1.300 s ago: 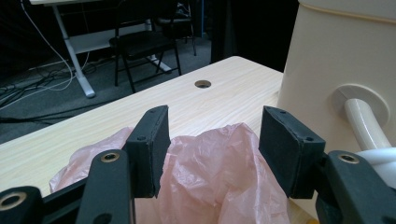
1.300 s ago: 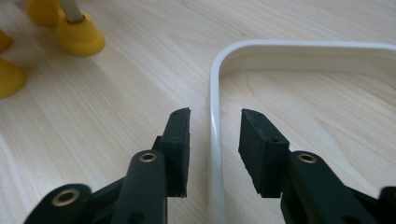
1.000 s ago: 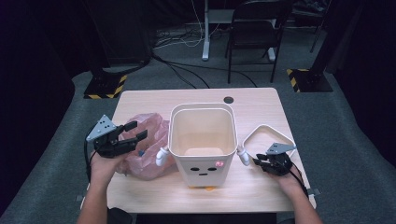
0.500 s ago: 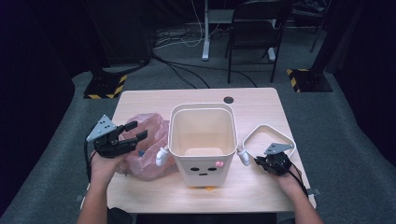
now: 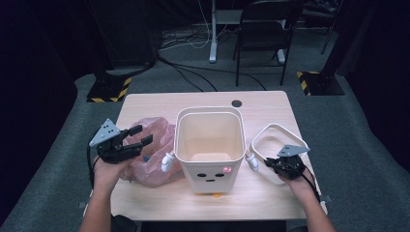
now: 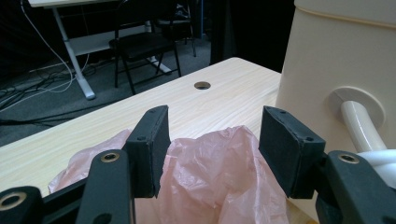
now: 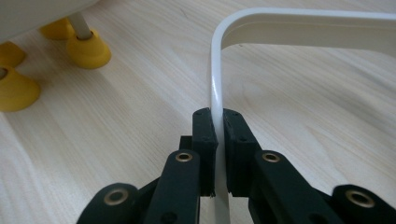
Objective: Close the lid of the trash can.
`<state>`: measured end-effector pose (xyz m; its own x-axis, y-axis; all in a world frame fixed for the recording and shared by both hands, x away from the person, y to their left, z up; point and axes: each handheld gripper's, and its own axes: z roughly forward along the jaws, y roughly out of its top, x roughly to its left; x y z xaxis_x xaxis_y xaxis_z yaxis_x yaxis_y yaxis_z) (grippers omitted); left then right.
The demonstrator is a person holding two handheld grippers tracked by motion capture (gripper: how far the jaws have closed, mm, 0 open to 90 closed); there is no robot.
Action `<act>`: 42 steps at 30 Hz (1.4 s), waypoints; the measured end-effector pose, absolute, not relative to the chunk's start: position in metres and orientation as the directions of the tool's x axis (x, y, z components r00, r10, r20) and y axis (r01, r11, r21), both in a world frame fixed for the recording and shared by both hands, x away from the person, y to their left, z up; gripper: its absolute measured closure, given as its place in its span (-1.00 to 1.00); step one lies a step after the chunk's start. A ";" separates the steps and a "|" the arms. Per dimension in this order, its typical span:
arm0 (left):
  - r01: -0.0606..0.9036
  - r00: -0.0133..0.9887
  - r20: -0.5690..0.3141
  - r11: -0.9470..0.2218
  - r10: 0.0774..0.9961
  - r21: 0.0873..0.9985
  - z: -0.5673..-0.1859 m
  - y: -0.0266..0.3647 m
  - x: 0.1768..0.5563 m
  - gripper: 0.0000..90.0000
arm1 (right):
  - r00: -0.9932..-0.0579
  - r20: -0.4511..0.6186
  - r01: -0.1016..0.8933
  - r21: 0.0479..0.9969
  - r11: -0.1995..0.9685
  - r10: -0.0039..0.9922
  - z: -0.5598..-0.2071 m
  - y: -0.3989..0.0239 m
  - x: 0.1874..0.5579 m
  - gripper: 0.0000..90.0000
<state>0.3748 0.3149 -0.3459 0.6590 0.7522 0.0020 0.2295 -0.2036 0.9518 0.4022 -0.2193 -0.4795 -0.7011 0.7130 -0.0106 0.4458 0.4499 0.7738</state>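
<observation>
R gripper just closing, clamps white ring

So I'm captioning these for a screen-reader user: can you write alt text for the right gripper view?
The right gripper has its two black jaws clamped on the thin edge of a white ring frame lying on the light wooden table. Yellow cone-shaped feet of a cream bin show at upper left.

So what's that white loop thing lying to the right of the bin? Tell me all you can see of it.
The white ring is a thin, glossy, plastic-looking frame, a rectangle with rounded corners and an open middle. It lies flat on the wooden table, just right of the cream bin and about the size of its rim. The right claw has just closed on its near edge, pads pinching the narrow rim from both sides. Nothing else touches it.
</observation>
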 end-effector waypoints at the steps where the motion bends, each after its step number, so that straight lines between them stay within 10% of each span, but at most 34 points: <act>1: 0.229 0.660 0.003 -0.205 0.751 0.952 -0.345 0.315 0.375 -0.05 | -0.701 -0.008 0.447 0.775 0.448 0.713 -0.477 -0.220 0.402 0.88; 42: 0.225 0.676 0.012 -0.222 0.737 0.949 -0.341 0.309 0.370 -0.05 | -0.773 -0.035 0.331 0.830 0.450 0.634 -0.362 -0.215 0.378 0.88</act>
